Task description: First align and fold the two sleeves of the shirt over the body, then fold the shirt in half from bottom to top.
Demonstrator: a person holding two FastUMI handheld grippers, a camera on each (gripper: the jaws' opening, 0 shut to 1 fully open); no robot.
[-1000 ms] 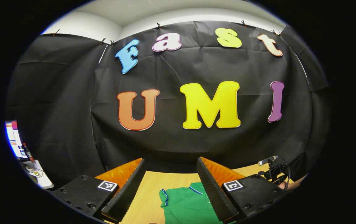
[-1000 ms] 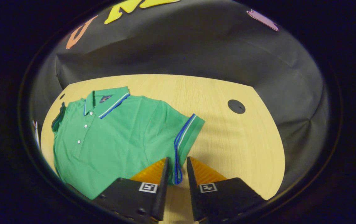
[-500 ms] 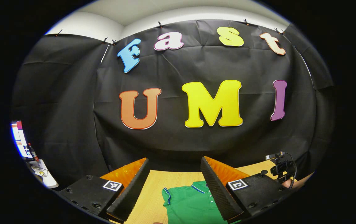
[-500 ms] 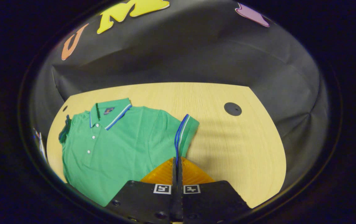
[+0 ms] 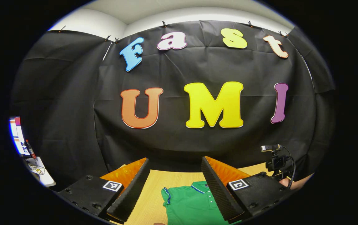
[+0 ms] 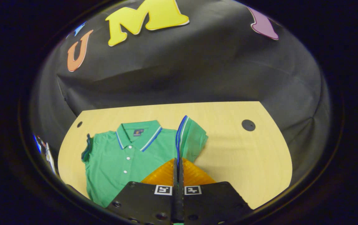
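At the bottom centre of the right gripper view, the right tongs are clenched tight on the blue-and-white striped cuff of the shirt's sleeve, and that sleeve is lifted up off the wood, its cuff edge running straight up the middle of the frame from the fingertips. The green polo shirt lies face up on the pale wooden tabletop in the lower left of that view, collar towards the black cloth wall, white buttons down the placket, the other sleeve at the far left edge, lying at the shirt's side. A round dark cap sits in the tabletop to the right, well apart from the shirt. Over in the left gripper view, the left tongs are spread wide, grasping nothing, held above the tabletop; between the fingers, at the bottom of the frame, the shirt's collar end and one striped cuff show. At the lower right of that view, the other gripper's camera and cable rise above a hand.
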